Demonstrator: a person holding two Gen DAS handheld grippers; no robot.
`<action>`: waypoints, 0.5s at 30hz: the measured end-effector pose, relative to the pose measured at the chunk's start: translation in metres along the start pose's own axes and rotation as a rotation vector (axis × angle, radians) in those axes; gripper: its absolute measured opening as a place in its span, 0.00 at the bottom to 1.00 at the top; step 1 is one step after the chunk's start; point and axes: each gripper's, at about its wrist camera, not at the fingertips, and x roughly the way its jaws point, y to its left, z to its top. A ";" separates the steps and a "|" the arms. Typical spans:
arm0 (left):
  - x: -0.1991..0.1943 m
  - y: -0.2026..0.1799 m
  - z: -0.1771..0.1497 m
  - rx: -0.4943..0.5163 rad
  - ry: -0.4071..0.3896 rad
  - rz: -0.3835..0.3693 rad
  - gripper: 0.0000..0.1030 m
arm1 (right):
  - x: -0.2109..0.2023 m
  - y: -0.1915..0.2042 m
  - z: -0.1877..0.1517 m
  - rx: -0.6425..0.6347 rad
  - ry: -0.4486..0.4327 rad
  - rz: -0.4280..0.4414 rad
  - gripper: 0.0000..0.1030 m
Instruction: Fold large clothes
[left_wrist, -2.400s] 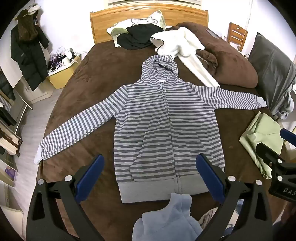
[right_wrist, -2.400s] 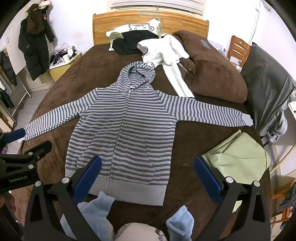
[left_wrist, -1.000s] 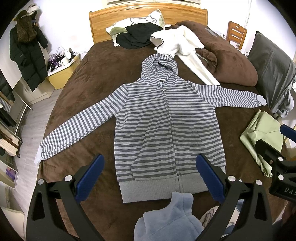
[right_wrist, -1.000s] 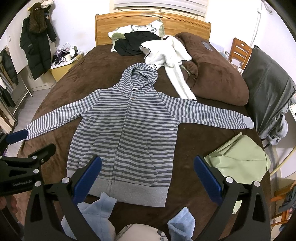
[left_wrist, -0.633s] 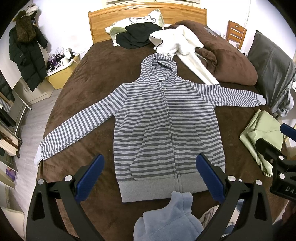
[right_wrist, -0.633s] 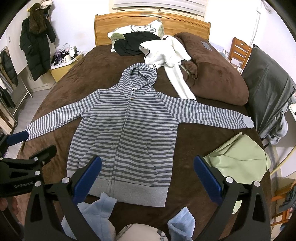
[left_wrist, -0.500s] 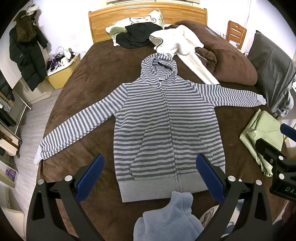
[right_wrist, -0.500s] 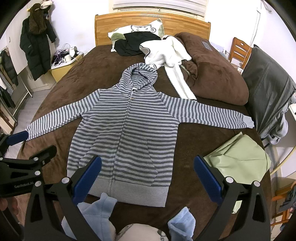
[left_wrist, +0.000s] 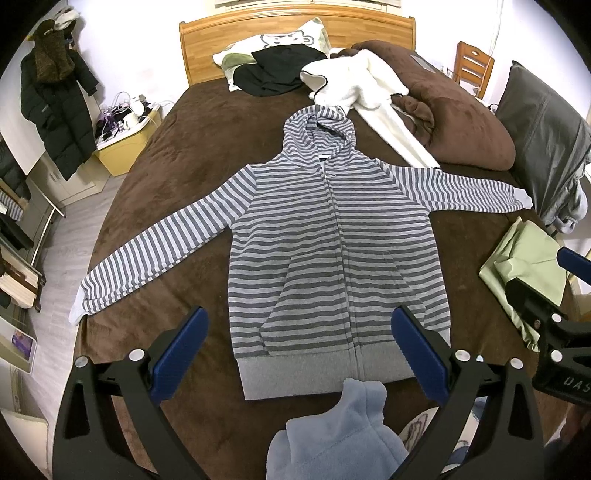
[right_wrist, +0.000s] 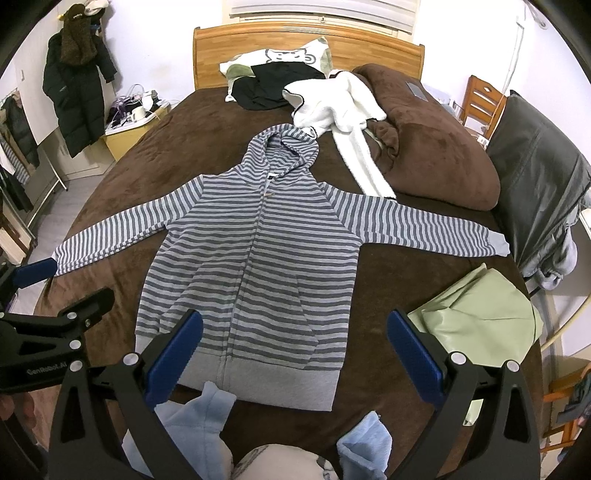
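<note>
A grey-and-blue striped zip hoodie (left_wrist: 332, 243) (right_wrist: 255, 251) lies flat and face up on the brown bed, sleeves spread out to both sides, hood toward the headboard, grey hem toward me. My left gripper (left_wrist: 299, 343) hovers open above the hem, its blue pads wide apart with nothing between them. My right gripper (right_wrist: 293, 343) hangs open over the hem's right part, also holding nothing. Each gripper shows at the edge of the other's view.
The brown bed cover (left_wrist: 177, 155) carries a folded green garment (right_wrist: 480, 325) at the right, a white fleece (right_wrist: 340, 107), a black garment (left_wrist: 277, 70), a bunched brown duvet (right_wrist: 436, 147) and a dark pillow (right_wrist: 535, 177). Light blue fleece sleeves (left_wrist: 332, 435) fill the near edge. A nightstand (left_wrist: 125, 144) stands left.
Both views have crept slightly forward and up over the bed. The hoodie lies as before and both grippers stay open.
</note>
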 end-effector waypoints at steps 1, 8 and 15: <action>0.000 0.000 -0.001 -0.001 0.001 0.001 0.94 | 0.000 -0.001 0.000 0.002 -0.001 0.001 0.94; 0.000 0.002 -0.003 -0.012 0.005 -0.004 0.94 | -0.001 -0.001 -0.001 0.006 0.003 0.006 0.94; 0.001 0.002 -0.006 -0.010 0.008 -0.004 0.94 | 0.000 -0.001 -0.002 0.007 0.005 0.007 0.94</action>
